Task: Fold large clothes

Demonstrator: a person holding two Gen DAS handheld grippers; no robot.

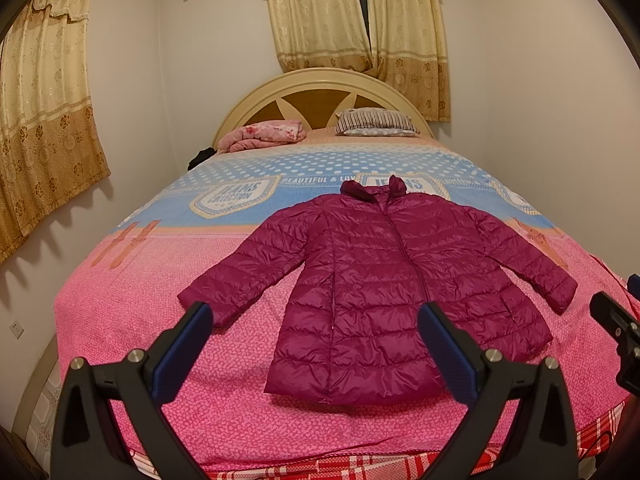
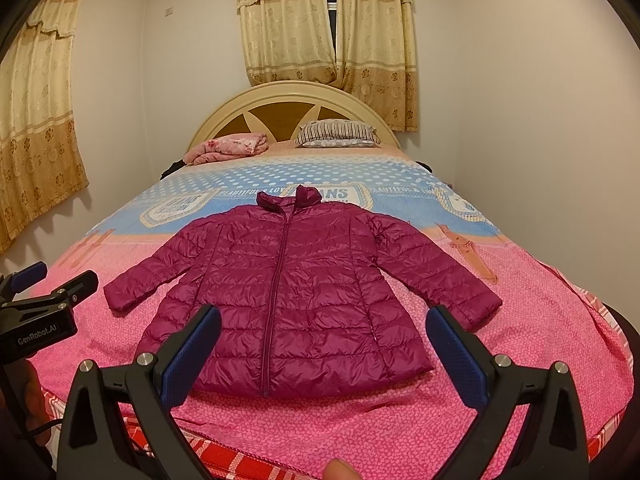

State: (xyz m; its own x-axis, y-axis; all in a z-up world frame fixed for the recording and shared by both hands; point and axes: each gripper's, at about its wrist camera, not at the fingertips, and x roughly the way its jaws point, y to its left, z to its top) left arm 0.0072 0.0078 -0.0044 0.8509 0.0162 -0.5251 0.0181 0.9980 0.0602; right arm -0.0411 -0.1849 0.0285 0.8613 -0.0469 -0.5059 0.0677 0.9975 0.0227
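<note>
Left wrist view: the left tool [image 1: 316, 320] is seen spread wide, nothing gripped, blue pads [image 1: 180, 352] facing each other over the near part of the bed [image 1: 120, 320]. The magenta quilted jacket [image 1: 372, 280] is laid flat on the pink bedspread, front up, zipper closed, collar toward the headboard [image 1: 320, 92], hem toward the camera. Both sleeves are spread out and angled down toward the near edge. The left finger tip is seen just over the cuff of the sleeve on the picture's left; contact cannot be told. The right finger overlaps the lower body of the jacket in the picture. The right tool [image 1: 616, 332] is seen at the right edge, partly cut off; its state cannot be told here. A folded pink blanket [image 1: 264, 134] and a striped pillow [image 1: 376, 122] are placed at the headboard, well apart from the jacket. Curtains [image 1: 356, 16] are hung behind the bed.

Right wrist view: the right tool [image 2: 324, 332] is released, fingers wide apart, nothing between them. The jacket [image 2: 296, 280] is seen centred on the bed [image 2: 540, 340], hem just beyond the finger tips. The left tool [image 2: 54, 276] is seen at the left edge, held above the bedspread near the sleeve cuff, apart from it. A fingertip [image 2: 340, 470] is visible at the bottom edge.
</note>
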